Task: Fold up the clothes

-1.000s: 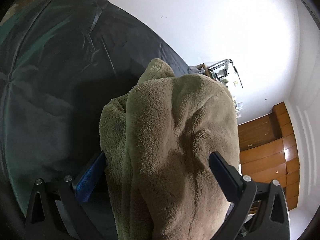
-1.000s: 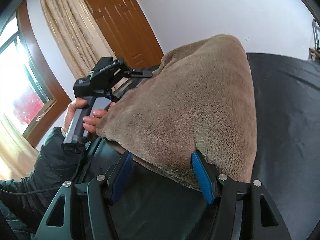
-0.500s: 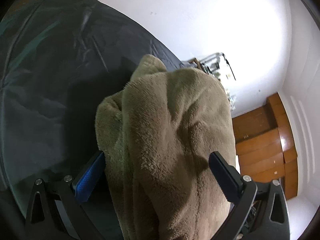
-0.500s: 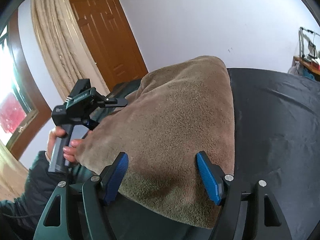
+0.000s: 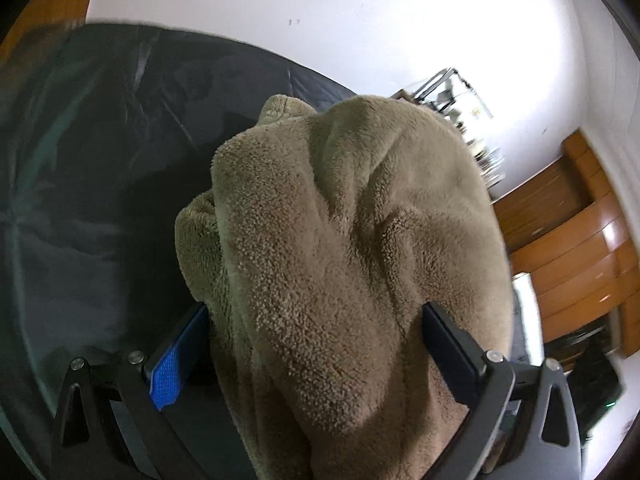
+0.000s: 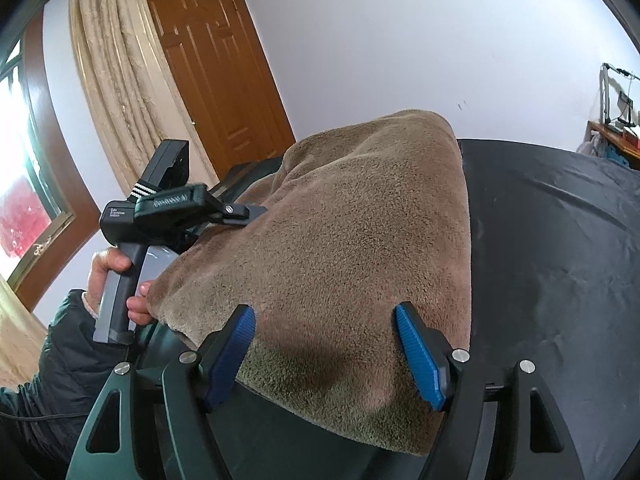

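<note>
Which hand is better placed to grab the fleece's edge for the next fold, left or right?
Probably right: the right gripper stands open astride the flat near edge of the brown fleece. The left gripper faces a thick bunched mound, its edge hidden.

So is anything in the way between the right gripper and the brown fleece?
Nothing visible is in the way. The brown fleece already lies right between the right gripper's spread fingers, over the dark sheet, with no other object in front of it.

Probably a home bedroom: panelled wooden door [image 6: 224,76], curtain [image 6: 116,72], wooden wardrobe [image 5: 576,248].
</note>
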Tool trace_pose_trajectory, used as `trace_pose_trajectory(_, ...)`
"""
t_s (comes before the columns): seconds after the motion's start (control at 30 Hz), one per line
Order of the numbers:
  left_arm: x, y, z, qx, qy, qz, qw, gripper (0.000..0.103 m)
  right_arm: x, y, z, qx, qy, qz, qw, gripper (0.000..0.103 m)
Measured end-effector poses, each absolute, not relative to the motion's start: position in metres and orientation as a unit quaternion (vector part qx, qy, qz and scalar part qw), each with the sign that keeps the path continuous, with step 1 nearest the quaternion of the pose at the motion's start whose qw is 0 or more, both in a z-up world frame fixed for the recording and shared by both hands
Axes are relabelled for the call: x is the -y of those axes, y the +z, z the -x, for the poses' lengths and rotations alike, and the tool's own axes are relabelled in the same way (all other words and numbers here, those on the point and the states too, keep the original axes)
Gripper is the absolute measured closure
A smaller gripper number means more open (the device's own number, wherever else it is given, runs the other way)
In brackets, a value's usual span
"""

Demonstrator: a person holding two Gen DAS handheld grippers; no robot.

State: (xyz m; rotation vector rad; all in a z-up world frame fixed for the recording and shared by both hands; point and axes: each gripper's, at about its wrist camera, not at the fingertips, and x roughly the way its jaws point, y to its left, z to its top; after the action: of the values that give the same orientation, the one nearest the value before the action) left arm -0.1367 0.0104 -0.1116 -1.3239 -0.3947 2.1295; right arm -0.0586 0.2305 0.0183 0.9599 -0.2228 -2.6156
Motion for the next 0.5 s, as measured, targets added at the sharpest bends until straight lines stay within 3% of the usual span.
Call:
trace_pose_trajectory(0.37, -0.012, -0.112, 0.133, 0.136, 0.811, 0.492, 0.284, 0.001, -0.238, 0.03, 0.062, 0.101, -0.914, -0.349, 0.18, 0.024)
trace_pose_trajectory(0.5, -0.01, -0.114, 0.136, 0.147, 0.807, 0.493, 0.289, 0.001, -0.247, 0.039, 0.069, 0.077, -0.925, -0.349, 0.129, 0.024)
